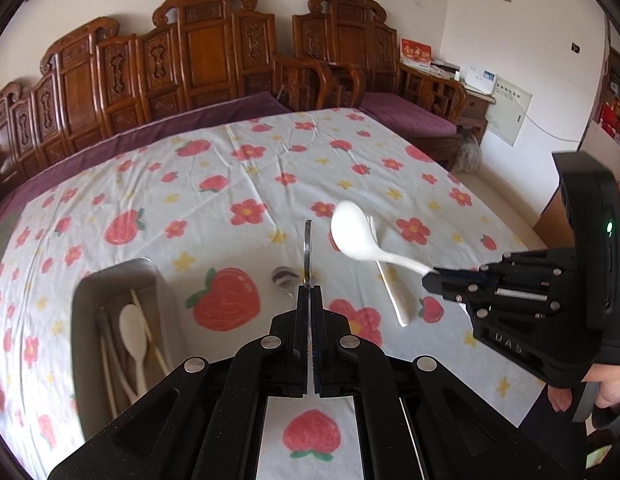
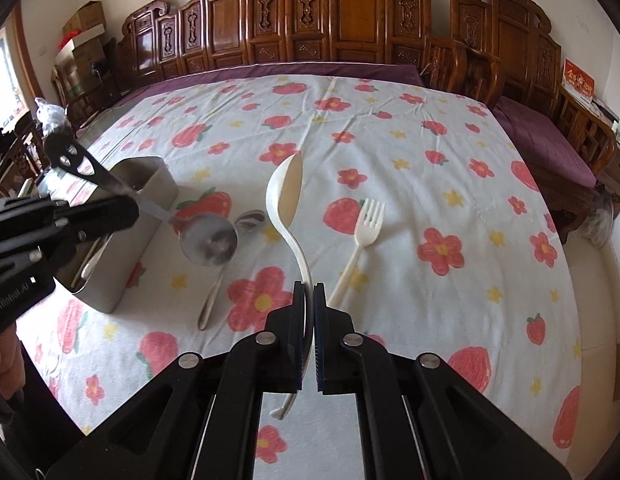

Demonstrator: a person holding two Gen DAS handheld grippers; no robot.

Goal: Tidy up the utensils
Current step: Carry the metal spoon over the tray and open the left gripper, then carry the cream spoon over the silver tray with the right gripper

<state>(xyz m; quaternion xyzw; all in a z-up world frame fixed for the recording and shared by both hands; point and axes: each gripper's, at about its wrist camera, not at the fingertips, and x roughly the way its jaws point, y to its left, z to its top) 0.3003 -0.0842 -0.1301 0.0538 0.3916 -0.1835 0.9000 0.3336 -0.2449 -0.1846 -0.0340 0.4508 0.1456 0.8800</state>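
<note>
My left gripper (image 1: 309,290) is shut on a metal ladle (image 1: 308,248), which shows edge-on in the left wrist view. In the right wrist view the ladle's round bowl (image 2: 209,241) hangs above the cloth beside the grey utensil bin (image 2: 122,240), and its black handle end sticks out behind the left gripper (image 2: 130,210). My right gripper (image 2: 308,286) is shut on the handle of a white spoon (image 2: 285,196), held above the table with its bowl forward. A white fork (image 2: 361,240) and a small metal spoon (image 2: 220,276) lie on the cloth.
The table wears a white cloth (image 1: 238,160) with red flowers and strawberries. The grey bin (image 1: 84,320) at the left holds a white spoon (image 1: 132,332) and chopsticks. Carved wooden benches (image 1: 198,56) with purple cushions line the far side. A person's hand (image 1: 607,392) grips the right tool.
</note>
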